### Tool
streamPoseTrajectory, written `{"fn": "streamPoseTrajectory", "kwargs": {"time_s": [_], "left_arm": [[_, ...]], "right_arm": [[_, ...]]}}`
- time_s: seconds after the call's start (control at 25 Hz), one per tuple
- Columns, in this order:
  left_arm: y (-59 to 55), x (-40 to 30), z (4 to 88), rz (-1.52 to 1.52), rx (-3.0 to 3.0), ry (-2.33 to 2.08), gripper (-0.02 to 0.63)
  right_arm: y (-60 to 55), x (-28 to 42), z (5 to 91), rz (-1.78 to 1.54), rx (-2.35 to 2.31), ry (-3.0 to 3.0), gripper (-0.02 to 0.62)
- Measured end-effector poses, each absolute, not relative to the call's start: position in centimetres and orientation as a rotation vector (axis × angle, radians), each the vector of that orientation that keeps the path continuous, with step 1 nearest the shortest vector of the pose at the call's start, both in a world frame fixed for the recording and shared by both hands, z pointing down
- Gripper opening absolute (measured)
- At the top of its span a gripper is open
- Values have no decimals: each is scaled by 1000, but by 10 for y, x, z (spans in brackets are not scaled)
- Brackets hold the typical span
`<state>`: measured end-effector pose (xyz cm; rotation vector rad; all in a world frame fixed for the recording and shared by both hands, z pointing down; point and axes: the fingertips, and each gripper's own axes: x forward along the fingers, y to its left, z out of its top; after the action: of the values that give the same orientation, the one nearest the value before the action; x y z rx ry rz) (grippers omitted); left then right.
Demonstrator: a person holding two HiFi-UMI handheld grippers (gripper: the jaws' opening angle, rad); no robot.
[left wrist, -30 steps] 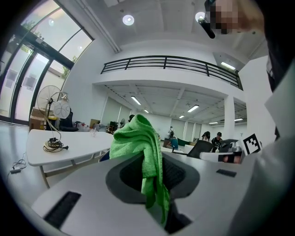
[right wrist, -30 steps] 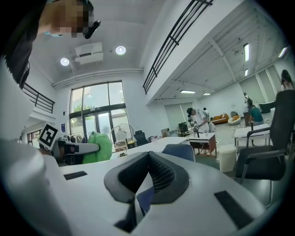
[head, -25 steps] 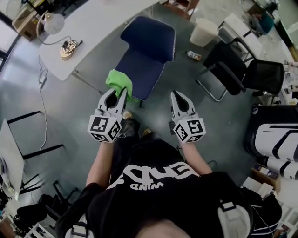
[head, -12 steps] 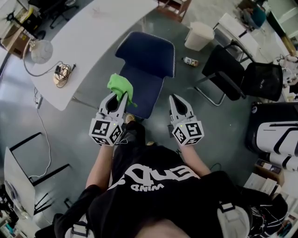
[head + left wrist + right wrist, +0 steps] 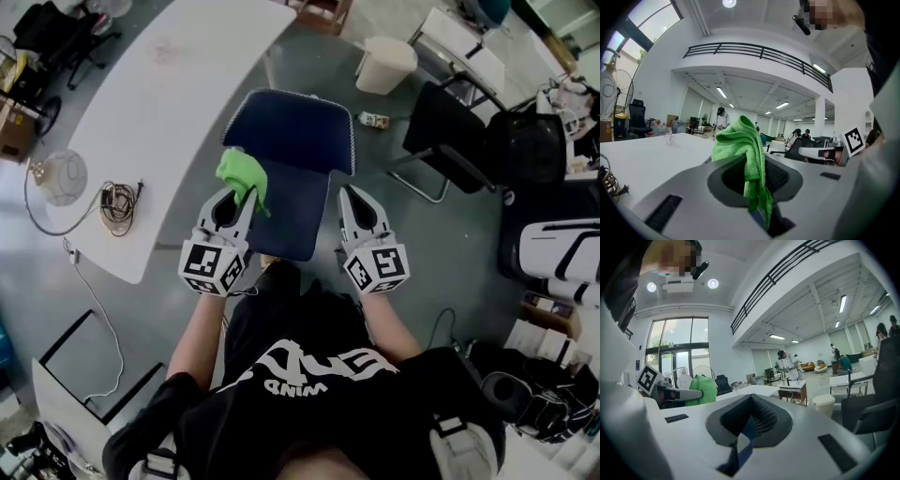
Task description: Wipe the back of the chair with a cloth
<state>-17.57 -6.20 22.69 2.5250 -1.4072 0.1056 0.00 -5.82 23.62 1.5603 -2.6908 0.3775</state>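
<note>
**A:** What's hard to make out?

**B:** The chair (image 5: 298,131) hides its own legs under the blue seat, and both grippers cover the seat's near edge. The lower end of the green cloth (image 5: 241,173) vanishes inside the jaws.

**A:** And the arms?

**B:** Forearms are stretched forward, side by side, pointing at the chair. The left gripper (image 5: 240,195) has its jaws clamped on the cloth, which is bunched over the chair's left side. I can't tell if it touches. The right gripper (image 5: 351,195) has its jaws pressed together with nothing between them.
</note>
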Motion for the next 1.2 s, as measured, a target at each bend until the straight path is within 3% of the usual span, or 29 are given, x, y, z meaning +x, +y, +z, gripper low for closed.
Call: {"fn": "streamPoseTrajectory", "kwargs": {"time_s": [1.2], "left_arm": [[-205, -198, 396, 94, 2442, -1461, 67]], "right_arm": [[-187, -27, 389, 362, 1577, -2651, -9]]}}
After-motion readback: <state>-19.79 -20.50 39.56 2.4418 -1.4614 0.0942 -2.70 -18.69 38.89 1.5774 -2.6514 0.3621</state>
